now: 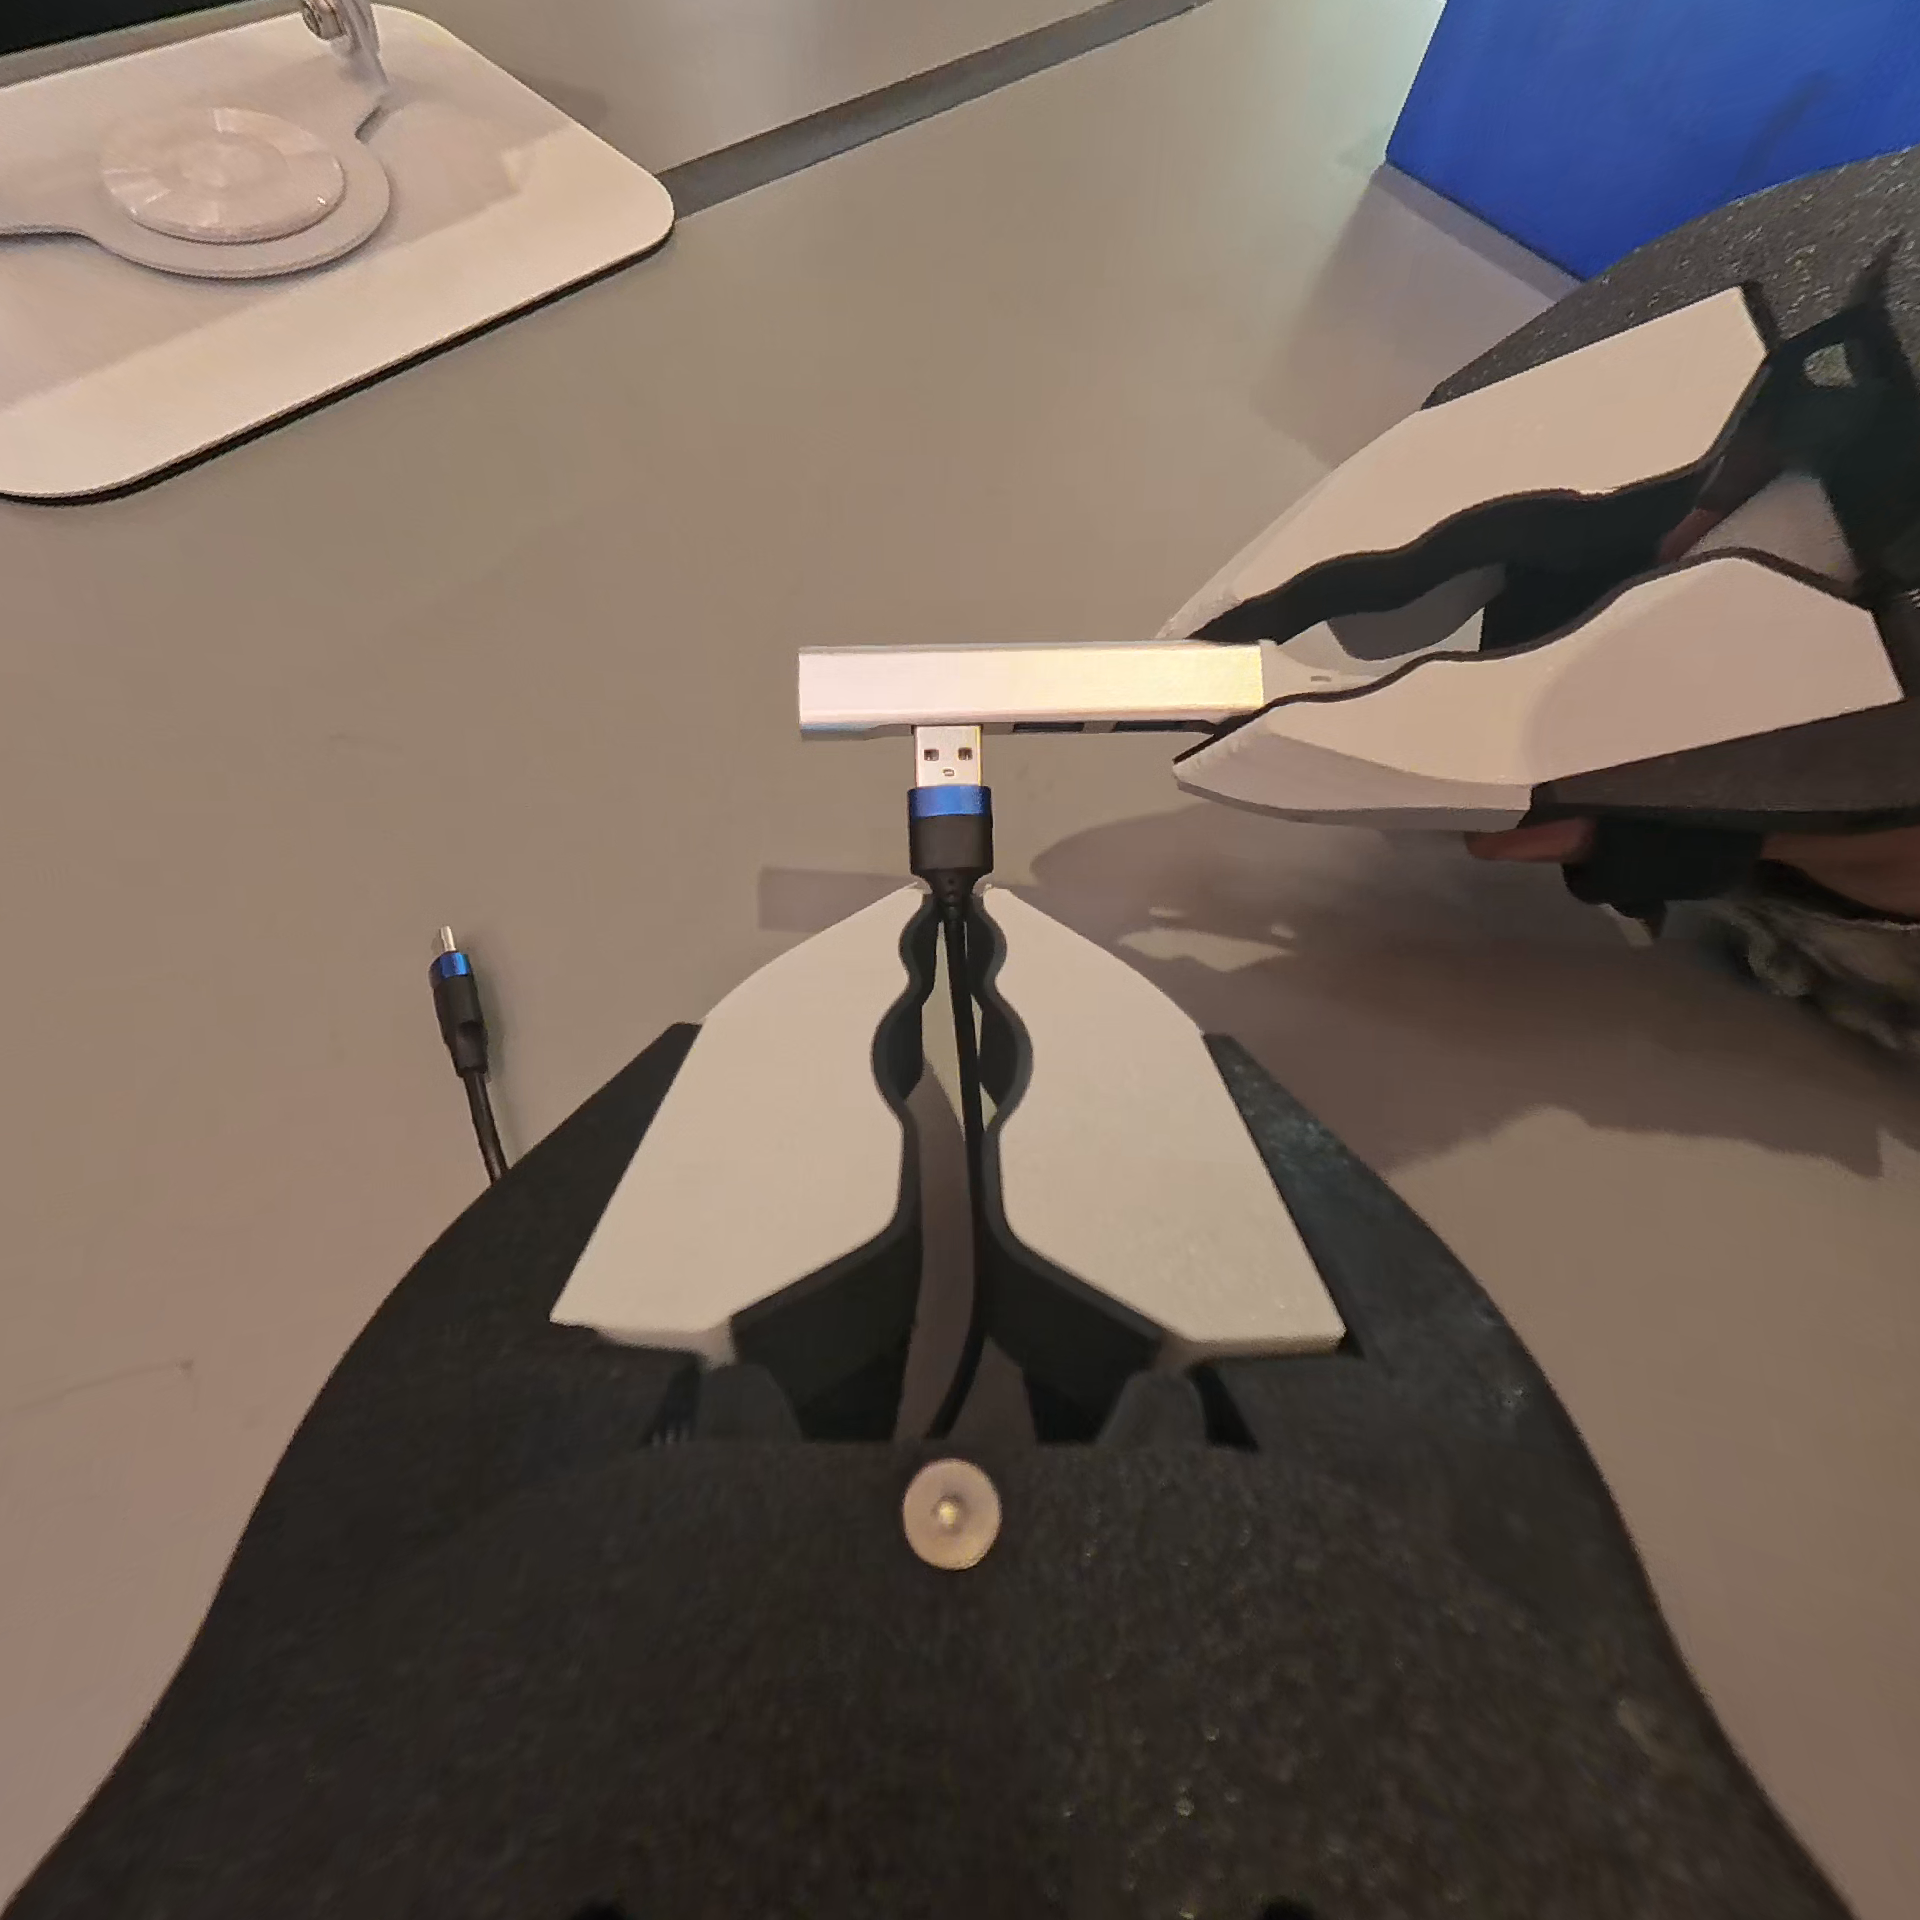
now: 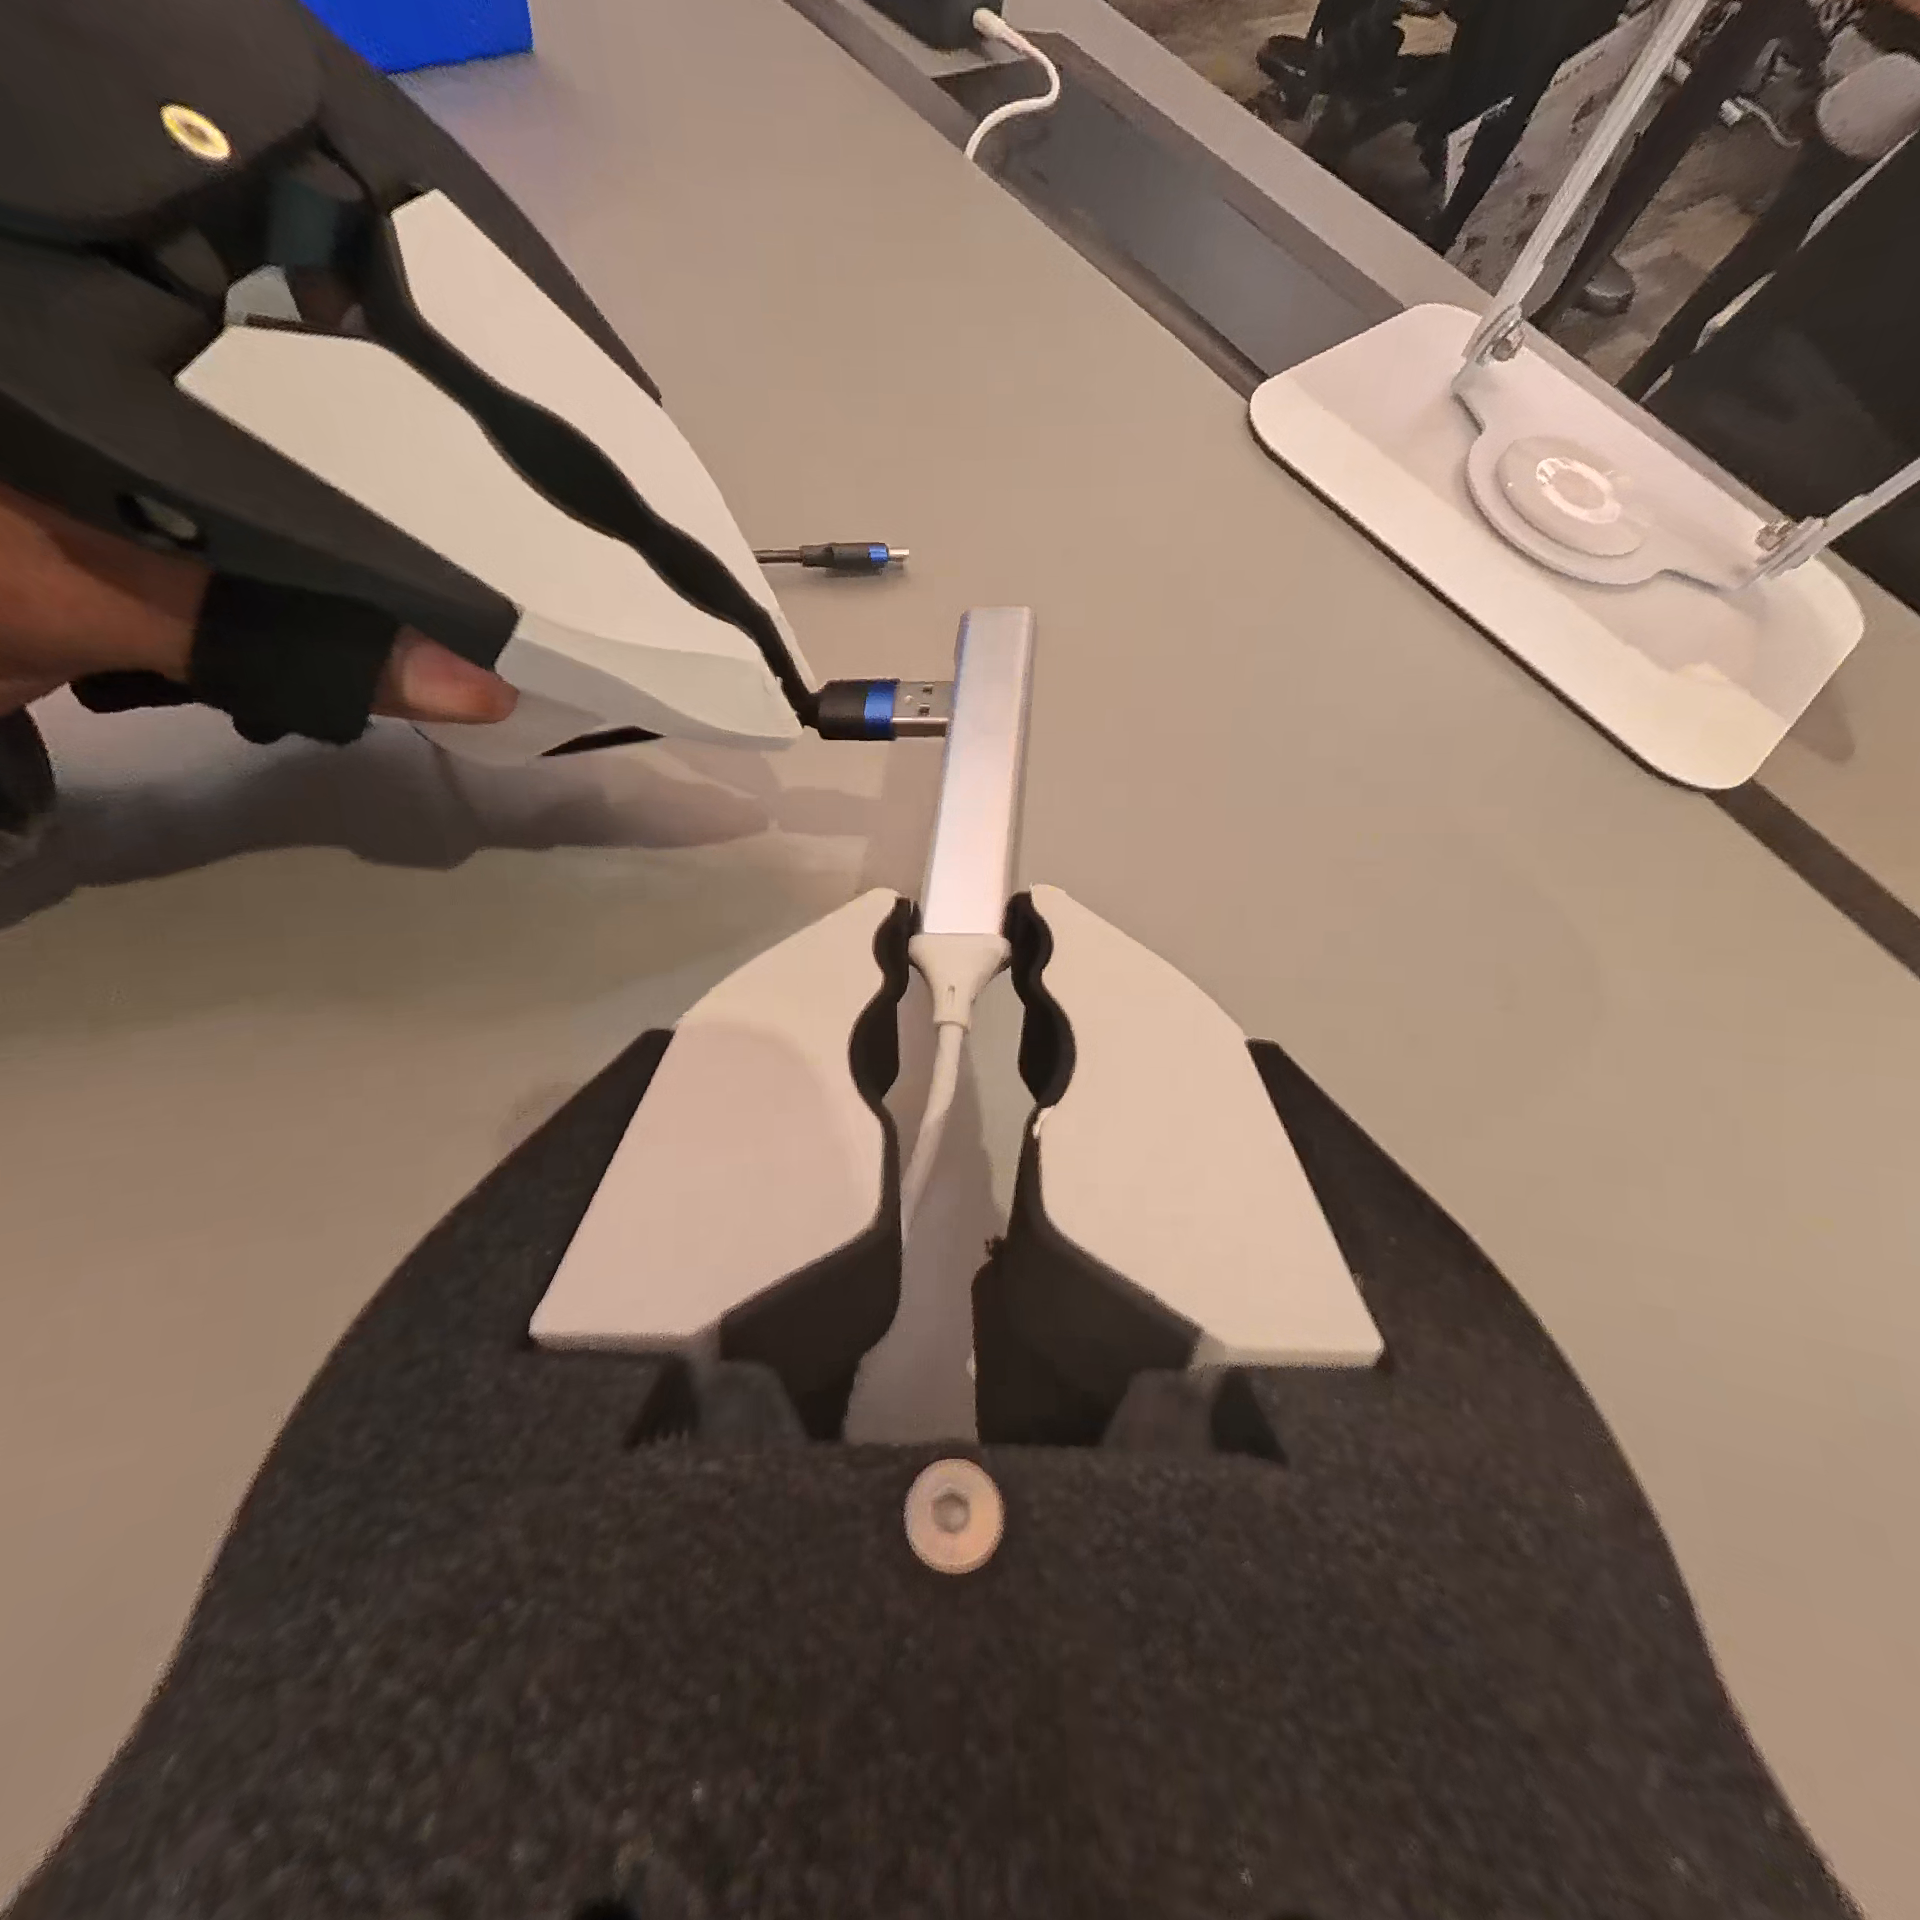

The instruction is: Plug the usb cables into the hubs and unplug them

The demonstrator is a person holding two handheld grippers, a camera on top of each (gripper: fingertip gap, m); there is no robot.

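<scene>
the left gripper (image 1: 951,891) is clamped on the black usb cable (image 1: 966,1091) just behind its blue-ringed plug (image 1: 950,790), and the metal tip is seen at a side port of the silver hub (image 1: 1029,681), most of the shell still exposed. the hub is pinched at its white-cord end by the right gripper (image 2: 964,914), held above the grey table (image 1: 727,520). no writing can be read. the cable's other connector (image 1: 454,987) lies nearby; a white stand base (image 2: 1538,540) sits well apart.
</scene>
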